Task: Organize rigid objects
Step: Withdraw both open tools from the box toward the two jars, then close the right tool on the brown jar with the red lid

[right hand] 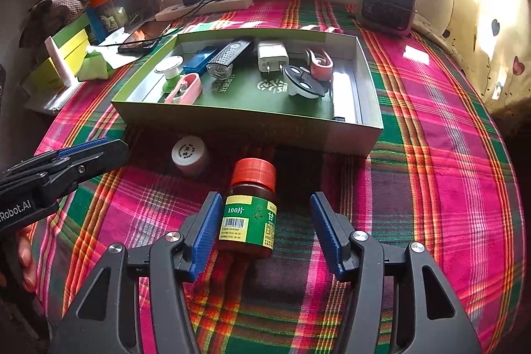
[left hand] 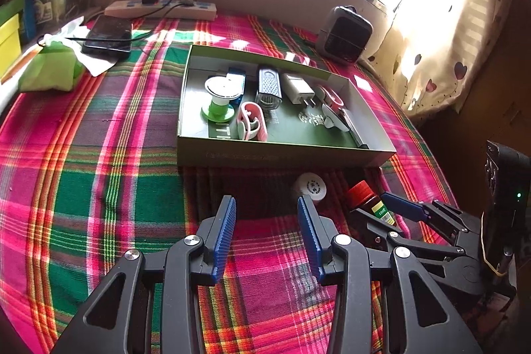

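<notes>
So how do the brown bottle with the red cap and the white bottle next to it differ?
The brown bottle has a red cap and a green and yellow label; the white bottle is plain white with a printed cap. The brown bottle sits between the open fingers of the right tool; the white bottle stands apart, outside either tool. Both stand on the plaid cloth in front of the green box.

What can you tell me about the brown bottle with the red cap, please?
The brown bottle looks like dark amber glass or plastic, with a ribbed red screw cap, closed. A green and yellow label with a barcode wraps its body. It lies on the plaid cloth, cap pointing toward the green box, just in front of it and beside a white cap. It sits between the open fingers of the right gripper; the left pad looks very close or touching, the other stands clear.
</notes>
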`<state>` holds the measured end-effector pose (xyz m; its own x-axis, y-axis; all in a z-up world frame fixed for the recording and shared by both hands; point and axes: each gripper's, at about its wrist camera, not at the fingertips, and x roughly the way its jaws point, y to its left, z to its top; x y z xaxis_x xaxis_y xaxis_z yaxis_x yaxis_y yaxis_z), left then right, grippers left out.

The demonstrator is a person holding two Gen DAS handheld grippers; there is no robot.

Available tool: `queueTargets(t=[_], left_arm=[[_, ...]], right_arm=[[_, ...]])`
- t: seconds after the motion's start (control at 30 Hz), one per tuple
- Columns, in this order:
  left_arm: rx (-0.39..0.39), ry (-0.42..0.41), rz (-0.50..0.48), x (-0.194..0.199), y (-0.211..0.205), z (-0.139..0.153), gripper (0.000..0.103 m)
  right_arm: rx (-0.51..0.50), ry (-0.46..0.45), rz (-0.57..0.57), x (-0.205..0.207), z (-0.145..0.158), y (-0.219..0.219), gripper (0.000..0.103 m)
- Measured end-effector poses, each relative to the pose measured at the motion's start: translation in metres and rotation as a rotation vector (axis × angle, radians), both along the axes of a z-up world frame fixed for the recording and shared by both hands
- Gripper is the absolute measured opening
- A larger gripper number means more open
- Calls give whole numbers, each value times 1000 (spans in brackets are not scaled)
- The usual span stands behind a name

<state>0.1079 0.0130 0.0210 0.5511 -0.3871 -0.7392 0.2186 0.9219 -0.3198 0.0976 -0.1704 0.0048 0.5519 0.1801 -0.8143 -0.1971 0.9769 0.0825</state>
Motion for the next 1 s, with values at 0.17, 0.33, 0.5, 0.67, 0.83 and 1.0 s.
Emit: queueTargets(t=[0.17,0.33,0.5,0.67,0.83,1.0], left_arm=[[-4,23,-31,4,-8,-5,38],[-3,28,-47,8,-14,-6,38],[-1,38,-56,12,-21,-7,39],[6,46,-73,16,-31,-9,45],[30,52,-77,20,-41,-11,45],[72,45,-76,23,-51,-13,45]], right_arm=[[-16,7,3,1,-4,-2,56],[-29,0,11,2,-5,-3,56],[-32,-12,5,2,-5,-9,42],[-12,-18,4,4,-5,-21,33],[-20,-27,-5,4,-5,-30,33],[-20,-31,-18,5,-5,-41,33]])
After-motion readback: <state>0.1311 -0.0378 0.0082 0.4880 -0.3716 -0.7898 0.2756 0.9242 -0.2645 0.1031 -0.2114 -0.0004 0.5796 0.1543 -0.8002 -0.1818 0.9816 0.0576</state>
